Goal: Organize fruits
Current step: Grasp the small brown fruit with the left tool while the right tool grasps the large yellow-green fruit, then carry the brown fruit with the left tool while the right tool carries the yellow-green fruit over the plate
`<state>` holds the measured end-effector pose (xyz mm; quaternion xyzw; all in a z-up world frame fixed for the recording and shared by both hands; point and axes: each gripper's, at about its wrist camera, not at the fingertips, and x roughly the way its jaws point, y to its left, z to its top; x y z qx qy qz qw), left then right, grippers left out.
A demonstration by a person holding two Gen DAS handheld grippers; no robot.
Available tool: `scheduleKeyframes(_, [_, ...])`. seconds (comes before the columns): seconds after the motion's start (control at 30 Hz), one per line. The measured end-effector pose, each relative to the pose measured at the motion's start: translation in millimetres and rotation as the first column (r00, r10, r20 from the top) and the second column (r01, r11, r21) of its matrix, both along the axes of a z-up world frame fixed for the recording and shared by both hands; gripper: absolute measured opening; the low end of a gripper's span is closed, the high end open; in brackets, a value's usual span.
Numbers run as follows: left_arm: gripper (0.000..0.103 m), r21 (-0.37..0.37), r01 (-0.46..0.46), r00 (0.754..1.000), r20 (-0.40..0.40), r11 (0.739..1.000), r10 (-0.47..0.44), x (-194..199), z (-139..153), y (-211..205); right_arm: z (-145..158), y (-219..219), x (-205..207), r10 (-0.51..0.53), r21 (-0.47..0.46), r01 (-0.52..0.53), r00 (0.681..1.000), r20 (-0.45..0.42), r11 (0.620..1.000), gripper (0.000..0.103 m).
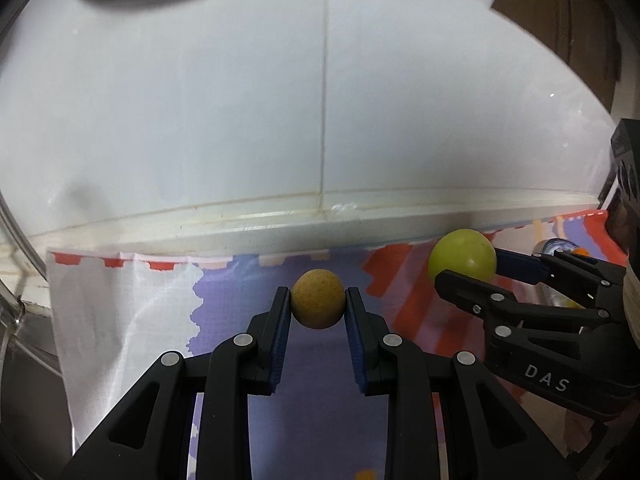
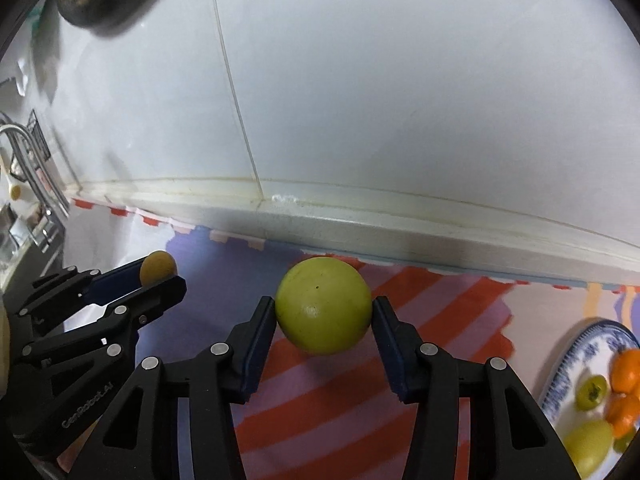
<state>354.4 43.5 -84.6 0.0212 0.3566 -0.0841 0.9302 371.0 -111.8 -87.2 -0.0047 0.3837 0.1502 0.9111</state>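
1. Left wrist view showed the left gripper [image 1: 318,304] clenched on a small brown fruit [image 1: 318,299], pinched between its blue pads and held above the patterned mat [image 1: 240,300] on the counter.
2. At about three o'clock in that view, the right gripper [image 1: 466,270] grasped a green fruit [image 1: 462,260], also lifted off the mat.
3. Right wrist view confirmed it: the green fruit [image 2: 323,305] sat squarely between the pads, touching both, while the left gripper [image 2: 160,272] with the brown fruit [image 2: 158,267] was at nine o'clock.
4. A blue-and-white plate [image 2: 576,364] lay at four o'clock, already bearing orange fruits [image 2: 626,368], a small green one [image 2: 593,392] and a yellow-green one [image 2: 588,440]. I judged it the likely destination.
5. To do this step well, each fruit should be carried low and level, with steady squeeze, since round fruit may slip or roll; lower it onto a bare part of the plate before letting go.
6. Crowding on the plate stood in the way: a new fruit could nudge the others off.
7. White tiled wall [image 2: 400,100] stood at twelve o'clock; a tap [image 2: 24,160] stood at nine o'clock, well apart.
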Motion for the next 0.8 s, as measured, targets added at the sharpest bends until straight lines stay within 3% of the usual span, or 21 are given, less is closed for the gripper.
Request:
scheduleKeyframes(0.4, [0.027, -0.030, 0.081, 0.991, 0.105, 0.996, -0.078, -56, 55, -34, 62, -31, -69, -0.059, 0.034, 0.055, 0.991, 0.119, 0.998, 0.050])
scheduleKeyframes(0.8, [0.027, -0.018, 0.203, 0.966, 0.169, 0.979, -0.197, -106, 93, -99, 99, -95, -136, -0.156, 0.043, 0.151, 0.969, 0.189, 0.988, 0.050])
